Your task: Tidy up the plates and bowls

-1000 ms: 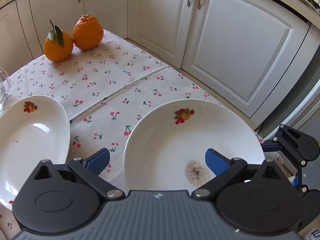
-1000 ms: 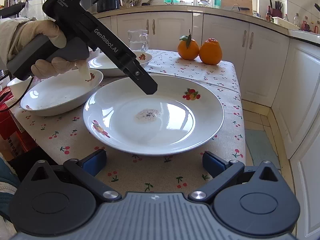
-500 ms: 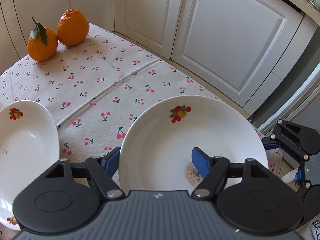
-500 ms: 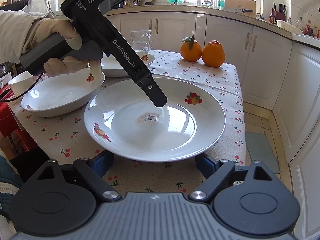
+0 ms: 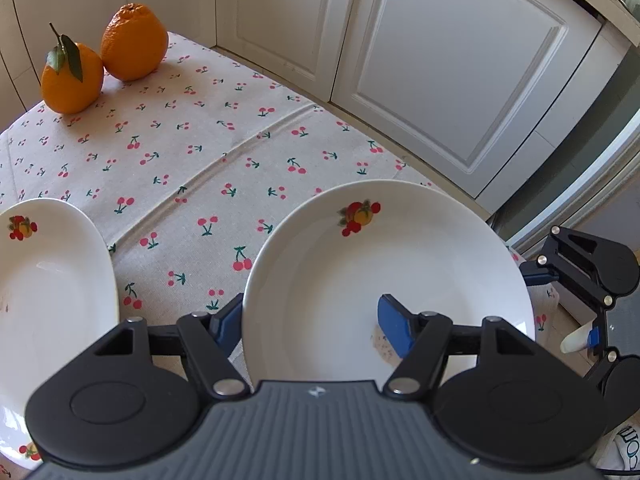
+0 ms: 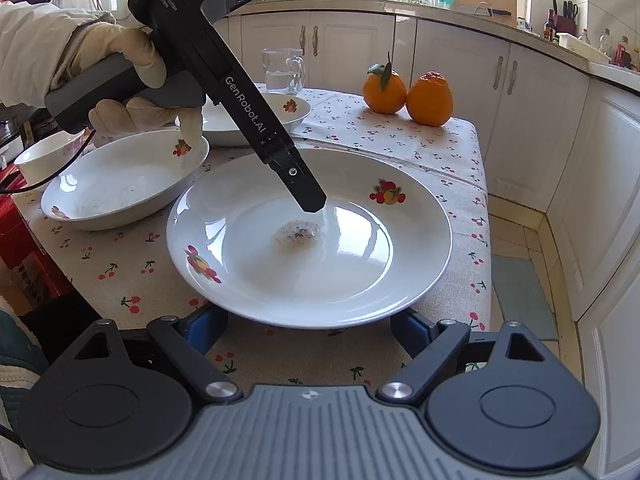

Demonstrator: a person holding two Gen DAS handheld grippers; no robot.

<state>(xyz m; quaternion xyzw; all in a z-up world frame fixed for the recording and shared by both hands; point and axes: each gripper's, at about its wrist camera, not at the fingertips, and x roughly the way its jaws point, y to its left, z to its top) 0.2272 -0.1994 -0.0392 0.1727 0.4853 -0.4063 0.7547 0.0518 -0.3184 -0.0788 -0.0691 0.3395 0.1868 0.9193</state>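
A large white plate (image 6: 360,264) with fruit prints and a dirty speck patch sits on the cherry tablecloth; it also shows in the left wrist view (image 5: 400,264). My left gripper (image 5: 312,326) straddles its near rim, one blue pad inside the plate, one outside under the rim, jaws partly closed but apart from the plate. My right gripper (image 6: 308,330) is open, its pads low beneath the plate's front rim. A second white plate (image 6: 120,180) lies left of it, also in the left wrist view (image 5: 48,288).
A third dish (image 6: 288,114), a small bowl (image 6: 44,156) and a glass mug (image 6: 282,70) stand behind. Two oranges (image 6: 408,90) sit at the far table corner. White cabinets (image 5: 440,60) run along the table's right side. A red box (image 6: 24,256) is at left.
Both grippers moved in on the large plate. The left jaws narrowed around its rim; the right pads slid under its front edge and narrowed slightly.
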